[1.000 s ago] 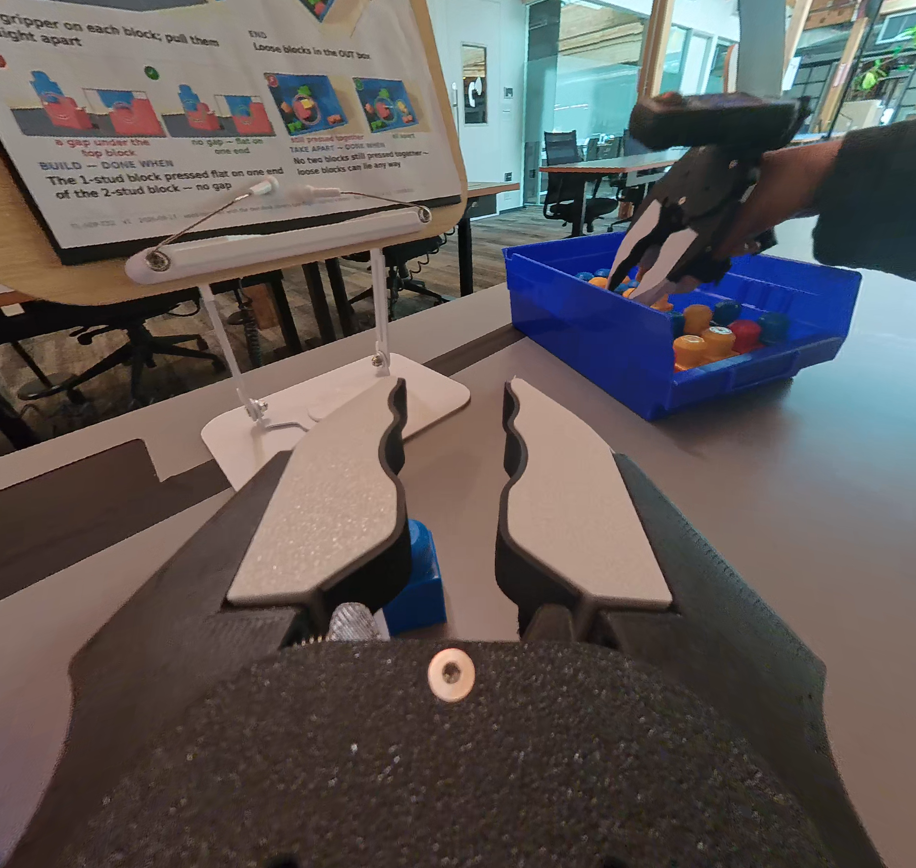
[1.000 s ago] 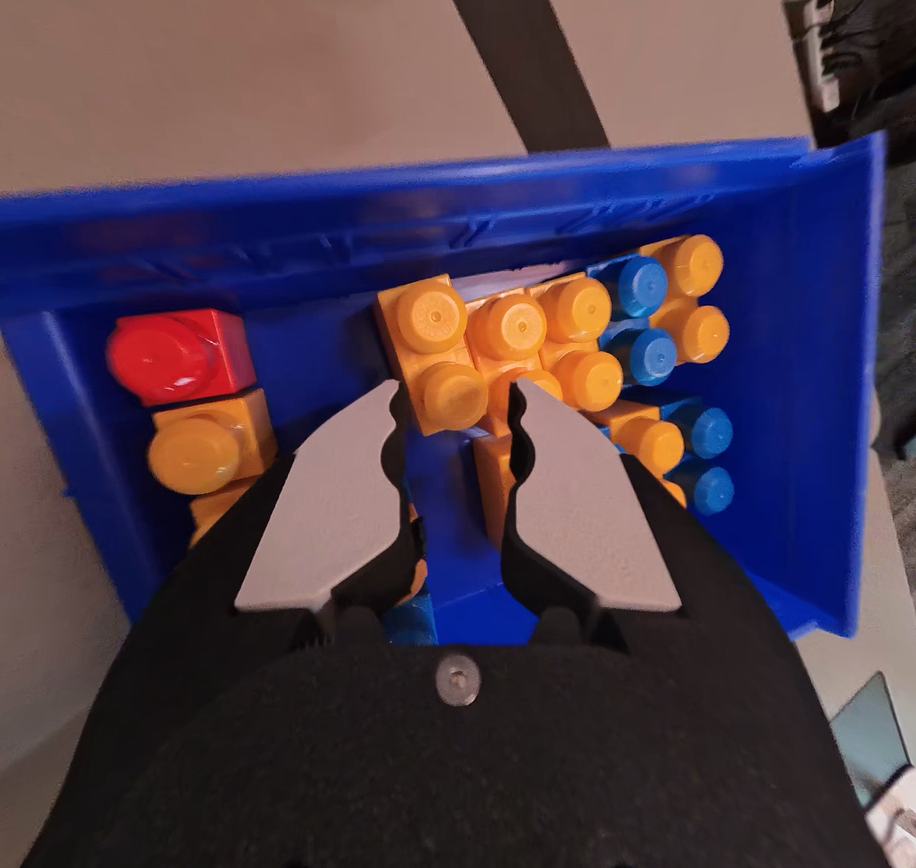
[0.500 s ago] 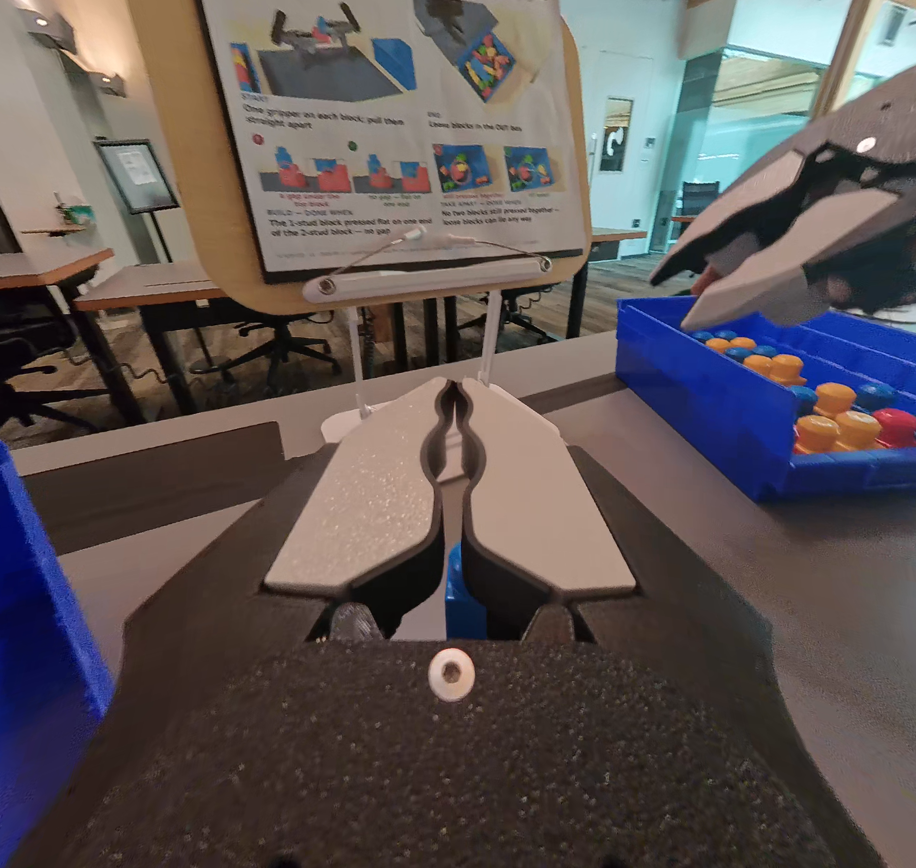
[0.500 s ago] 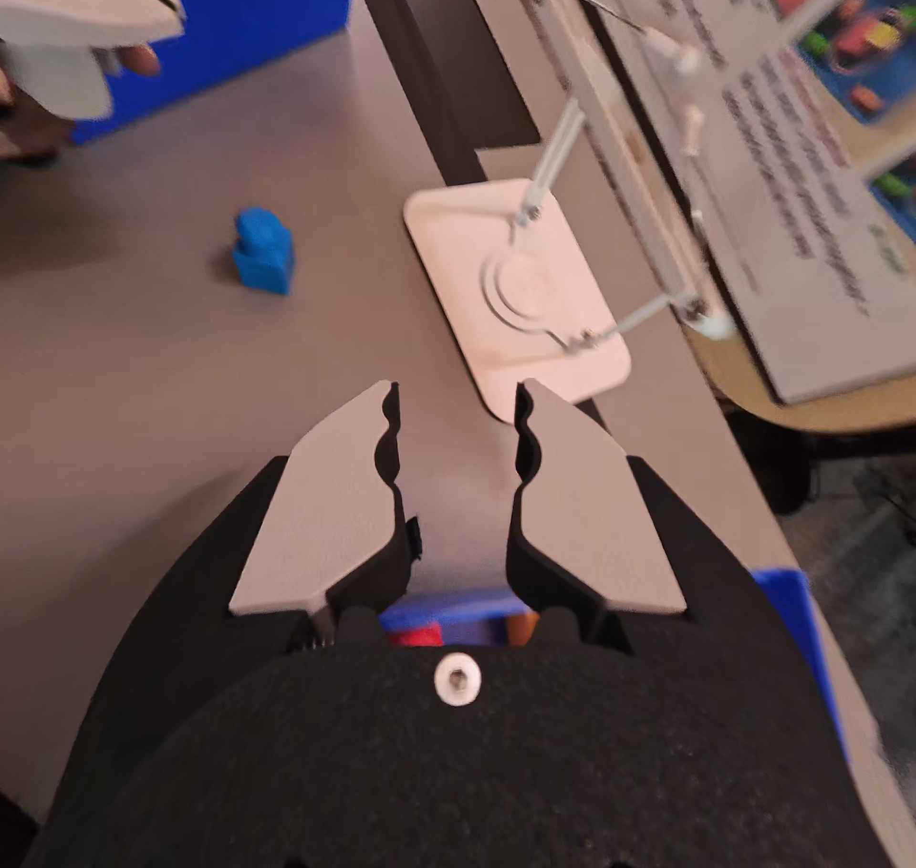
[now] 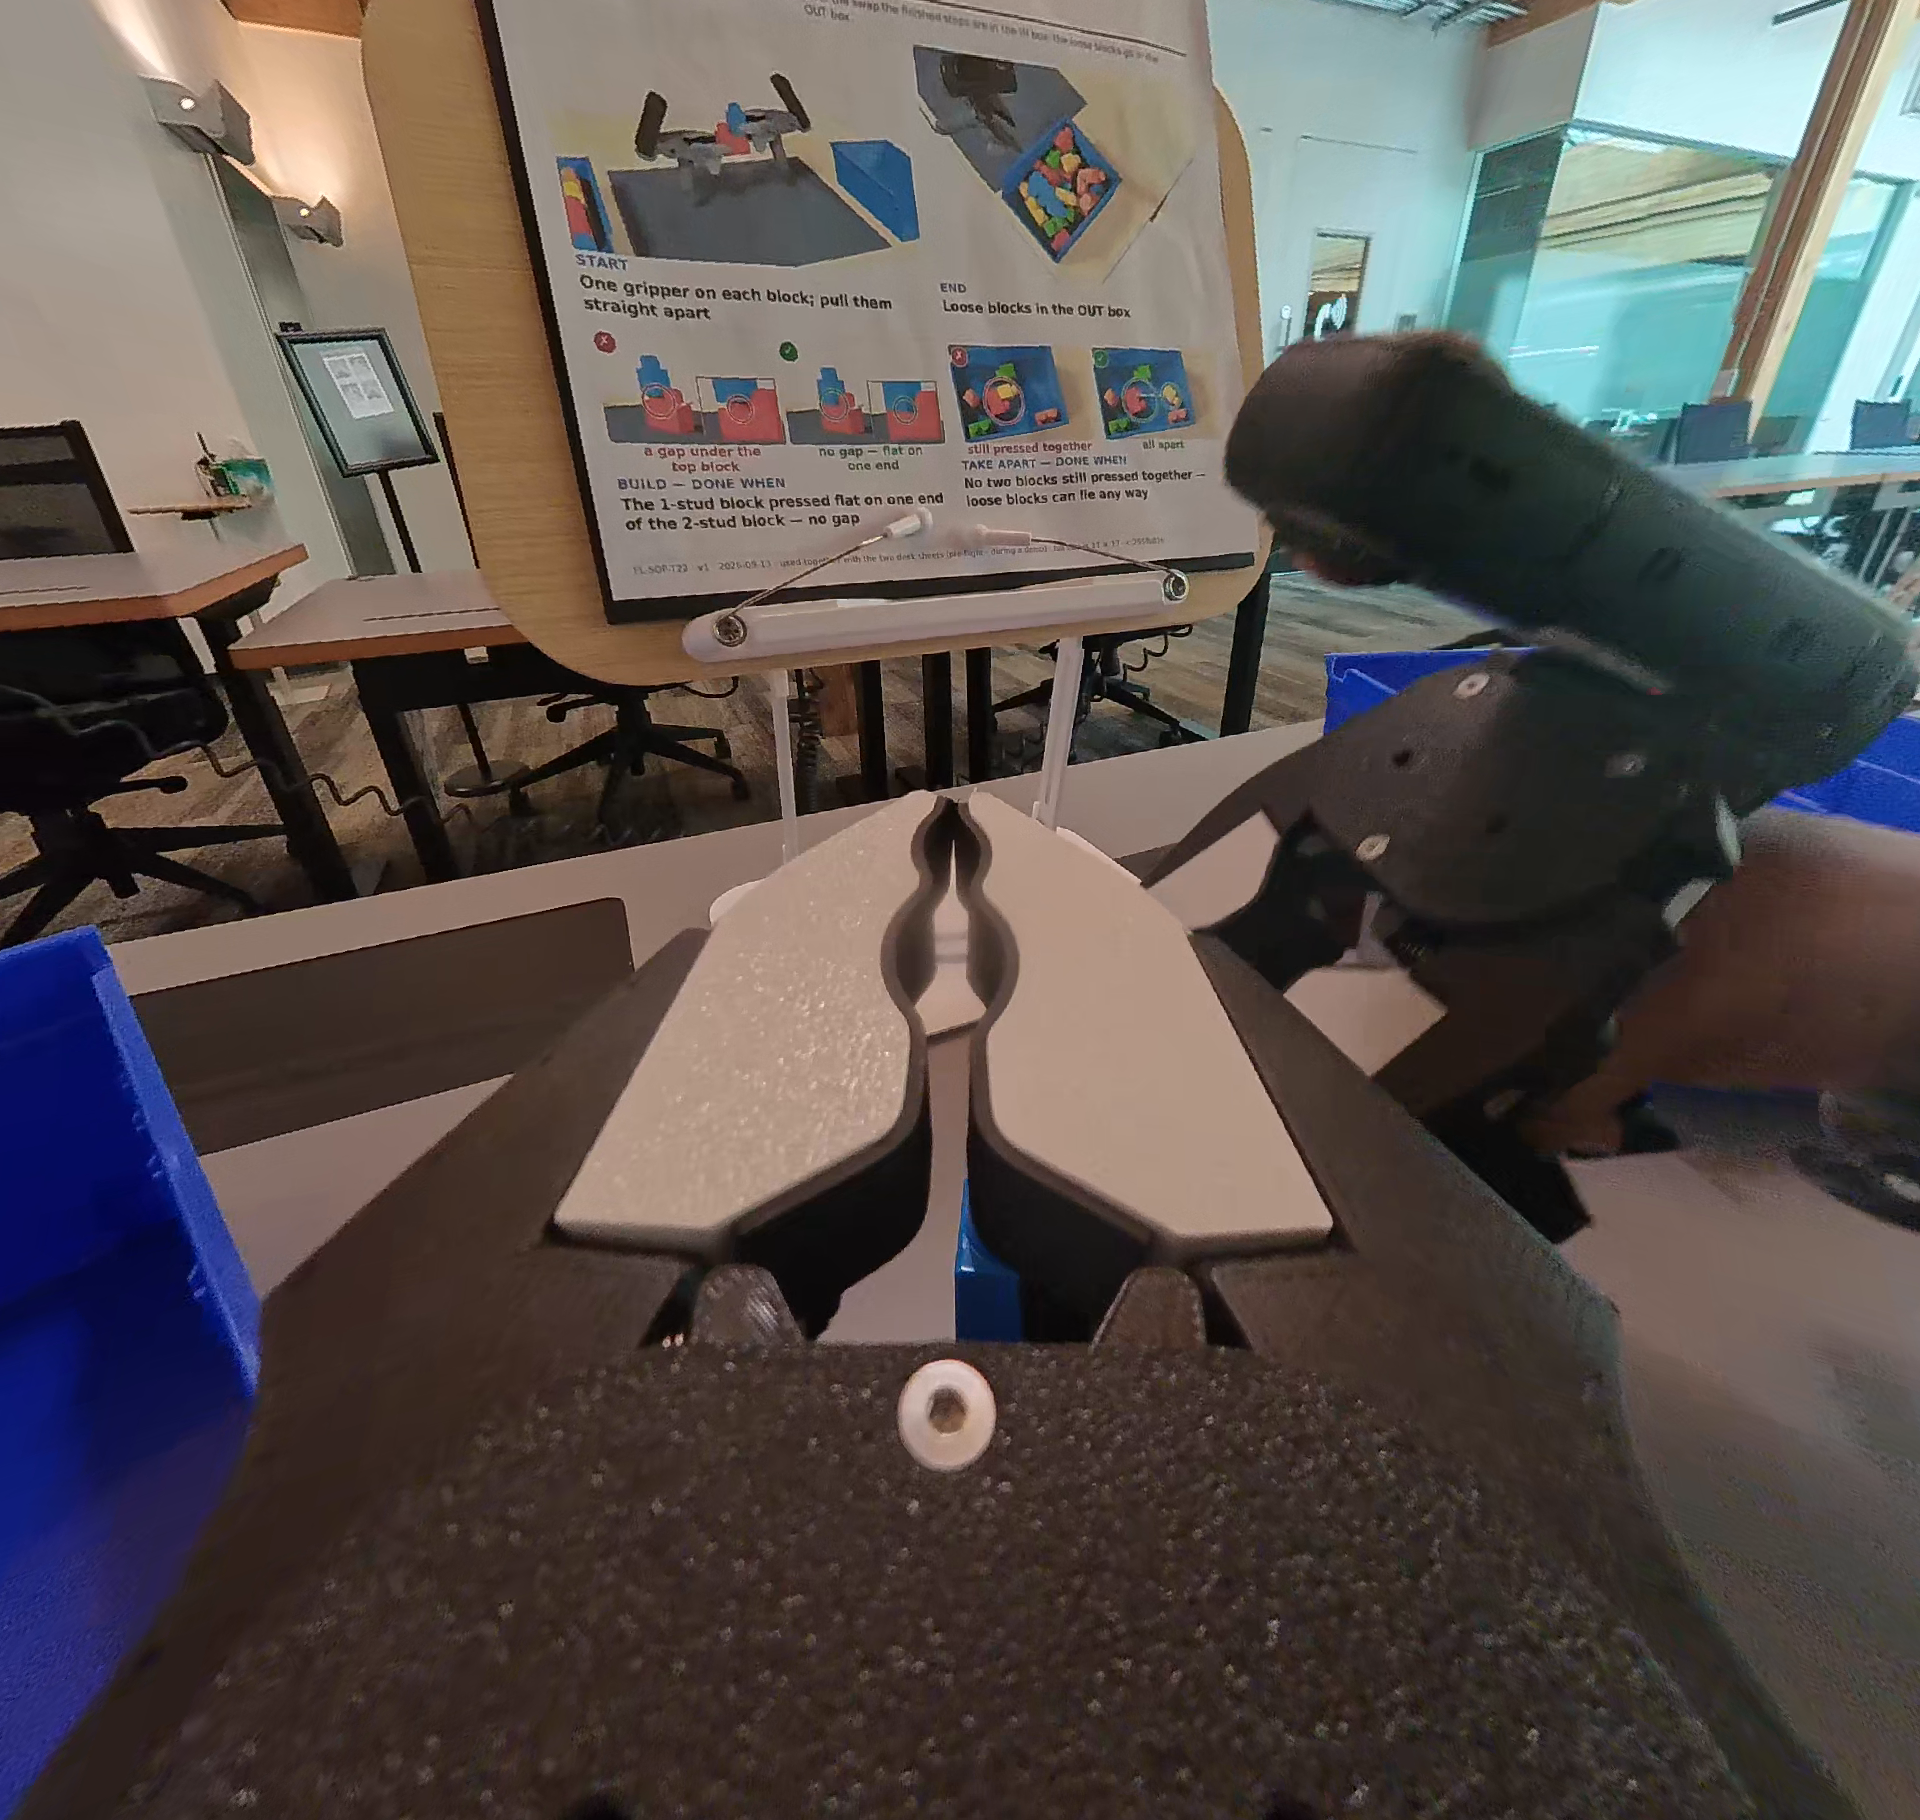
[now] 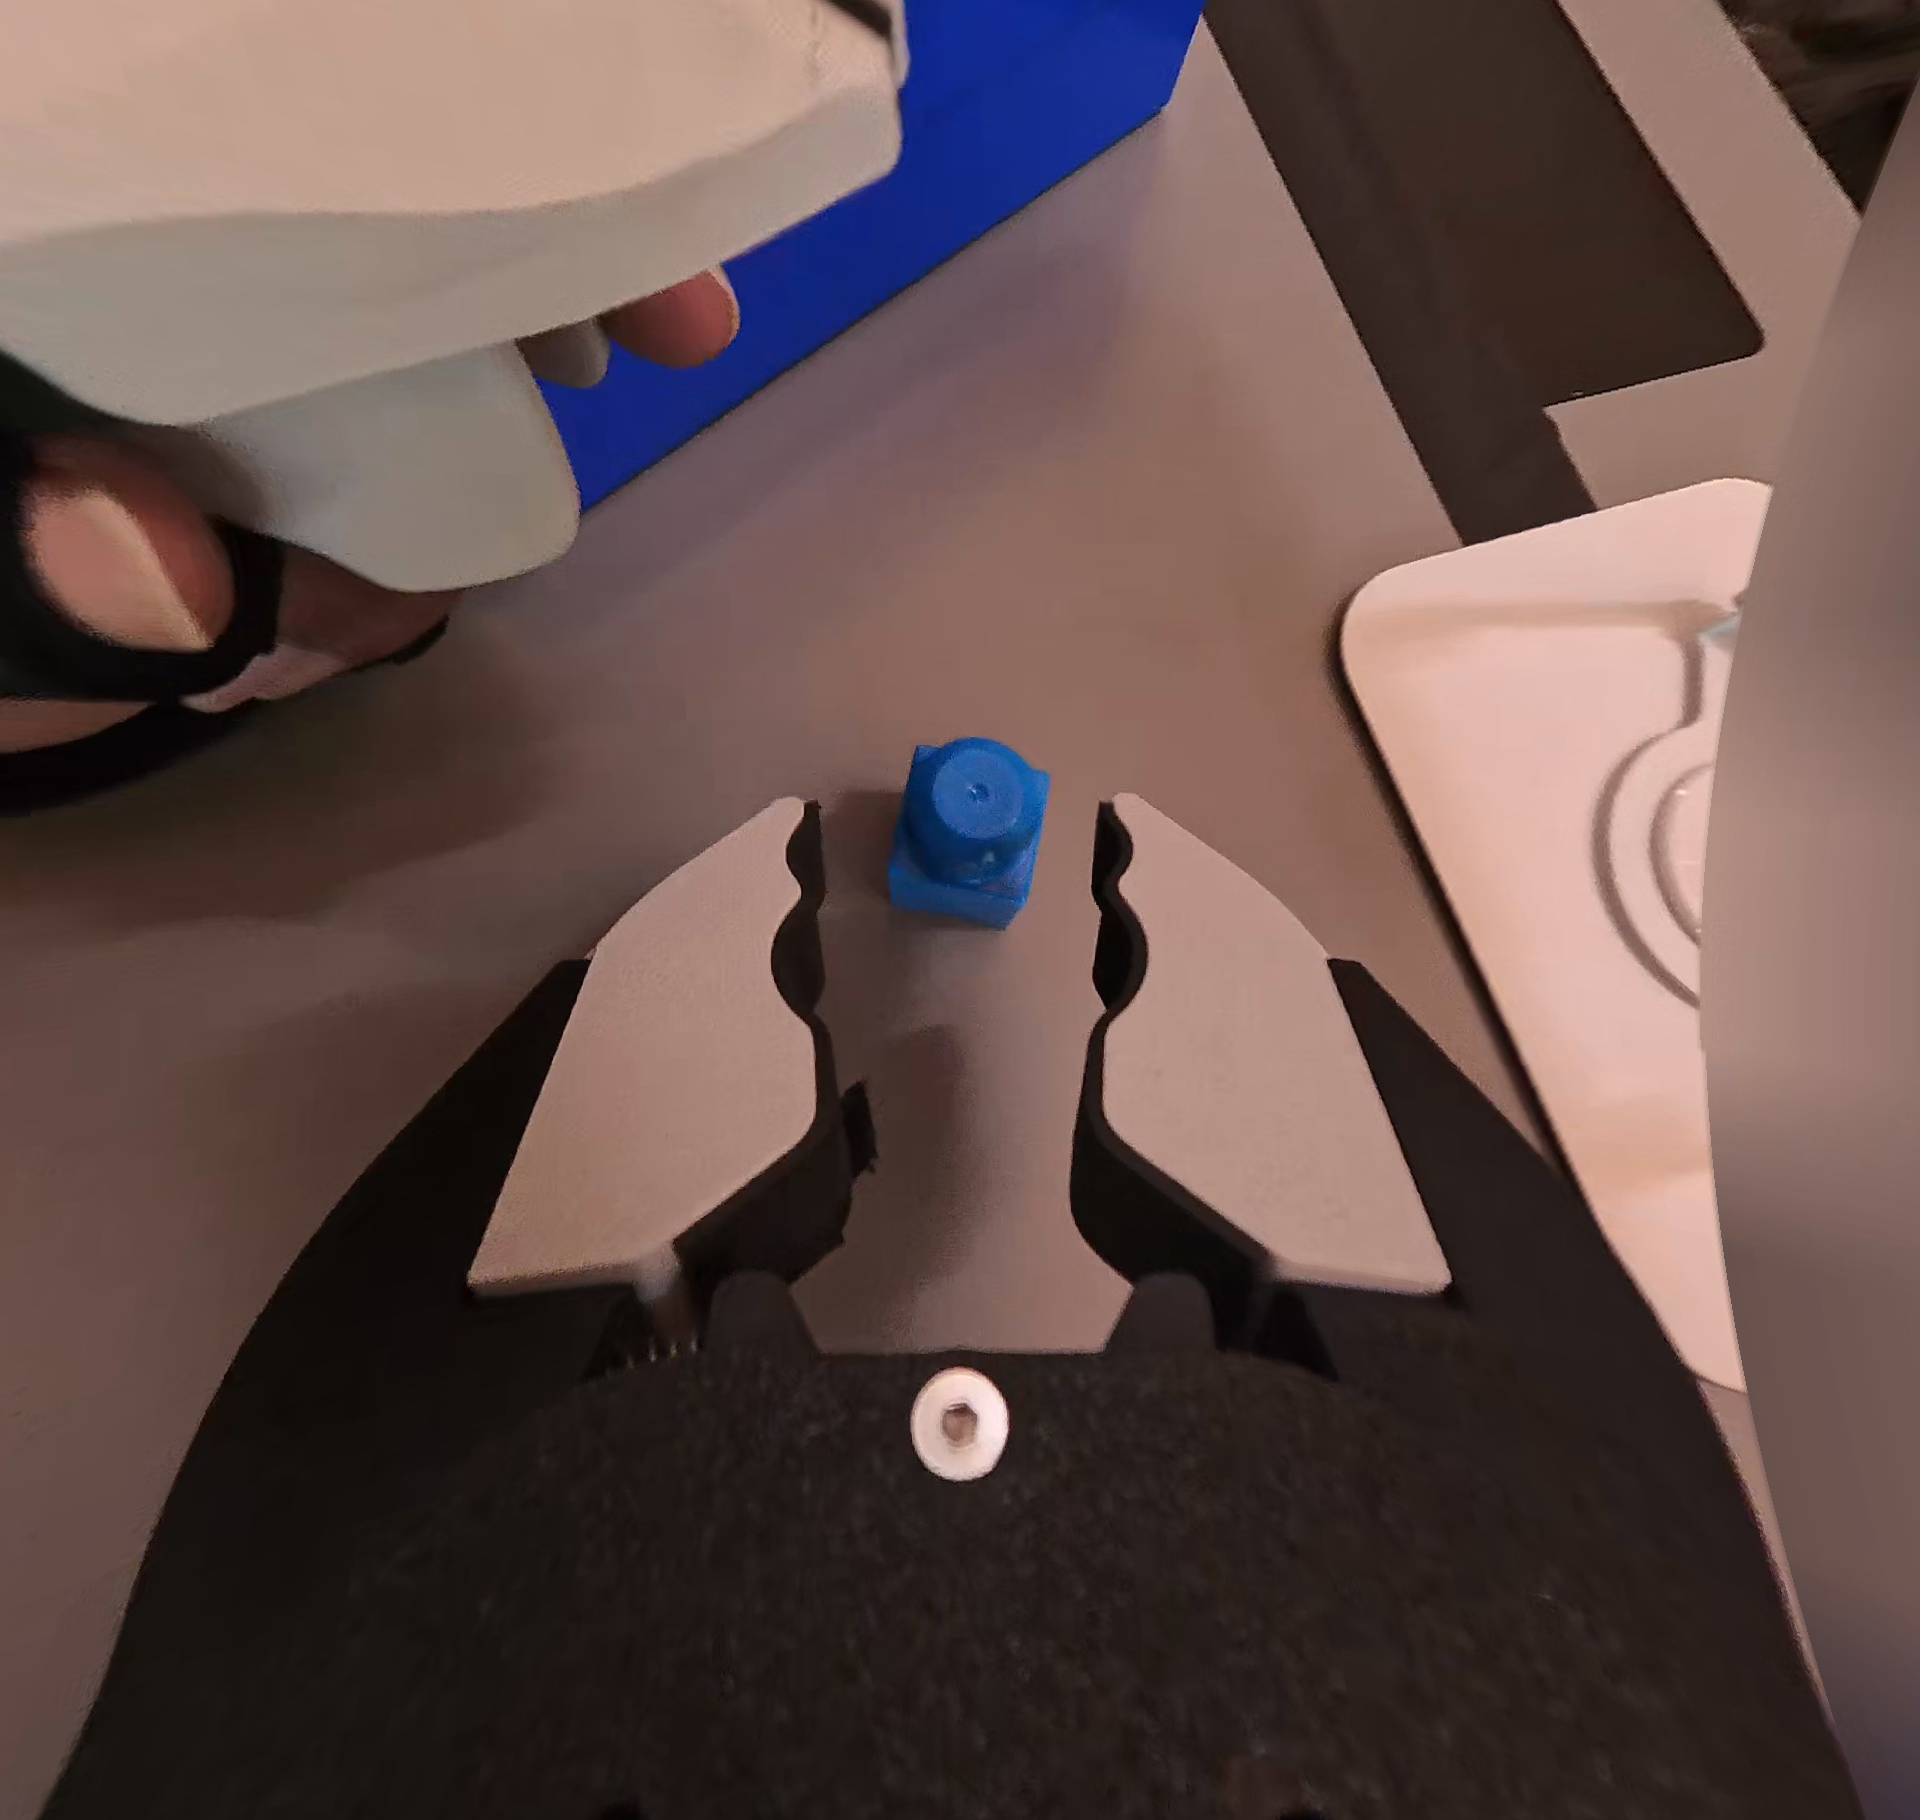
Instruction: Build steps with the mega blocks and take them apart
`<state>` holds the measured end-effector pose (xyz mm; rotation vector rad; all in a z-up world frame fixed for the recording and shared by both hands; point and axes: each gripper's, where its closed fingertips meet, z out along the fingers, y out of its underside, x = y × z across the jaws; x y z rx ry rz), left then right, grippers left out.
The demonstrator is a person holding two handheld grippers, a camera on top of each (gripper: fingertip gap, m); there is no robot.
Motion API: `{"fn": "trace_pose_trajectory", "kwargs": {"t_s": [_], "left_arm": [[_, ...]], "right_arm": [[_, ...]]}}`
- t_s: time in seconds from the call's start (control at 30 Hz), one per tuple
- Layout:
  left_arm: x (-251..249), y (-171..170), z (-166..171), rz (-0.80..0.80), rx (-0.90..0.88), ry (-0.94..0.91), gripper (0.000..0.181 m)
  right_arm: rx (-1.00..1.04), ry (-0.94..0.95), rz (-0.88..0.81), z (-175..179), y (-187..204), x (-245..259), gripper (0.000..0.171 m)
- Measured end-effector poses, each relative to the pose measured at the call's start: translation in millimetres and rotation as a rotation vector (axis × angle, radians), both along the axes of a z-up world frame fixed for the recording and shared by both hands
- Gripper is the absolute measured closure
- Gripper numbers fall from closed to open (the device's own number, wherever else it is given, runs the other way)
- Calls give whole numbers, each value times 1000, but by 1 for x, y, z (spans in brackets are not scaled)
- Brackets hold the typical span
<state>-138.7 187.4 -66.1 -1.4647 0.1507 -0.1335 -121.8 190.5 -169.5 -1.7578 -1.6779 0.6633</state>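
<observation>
Nearest thing in the right wrist view is the right gripper [image 6: 956,814] itself, jaws spread wide with nothing between the pads, hanging over the grey table [image 6: 1039,575]. Just past the fingertips, lined up with the gap, sits a little blue one-stud block [image 6: 966,835], stud up, standing alone on the tabletop. My read is it's about to get picked up.

Handling-wise I'd guess hard hollow plastic: very light, stiff, kinda slick on the sides. The stud is round and tapered so it'd probably squirt out of a pinch. Better to take the square base on two opposite flat faces, low down, keeping it level so it can press onto another block later.

To the right is the white base plate [image 6: 1507,783] of the instruction stand. Up left, the left gripper [image 6: 447,212] floats above the table, a bit blurry, with the person's fingers [image 6: 675,316] showing behind it. In its own view the left gripper [image 5: 951,825] has its jaws closed together at the tips, holding nothing, and a sliver of the blue block [image 5: 987,1282] peeks out underneath. Furthest back there's a blue bin [image 6: 935,160] on the table
</observation>
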Motion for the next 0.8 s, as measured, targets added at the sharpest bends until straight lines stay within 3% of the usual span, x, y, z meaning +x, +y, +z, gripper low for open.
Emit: {"fn": "trace_pose_trajectory", "kwargs": {"t_s": [0.1,0.17,0.4,0.6,0.8], "left_arm": [[0,0,0,0,1,1,181],[0,0,0,-1,1,2,181],[2,1,-2,-8,-3,6,181],[3,1,-4,-10,-9,12,181],[4,1,-6,-11,-18,21,181]], "right_arm": [[2,0,-25,-14,1,-8,122],[9,-22,-45,-21,5,-7,143],[6,16,-67,-9,11,6,144],[40,104,-144,45,33,33,144],[136,156,-243,119,72,93,144]]}}
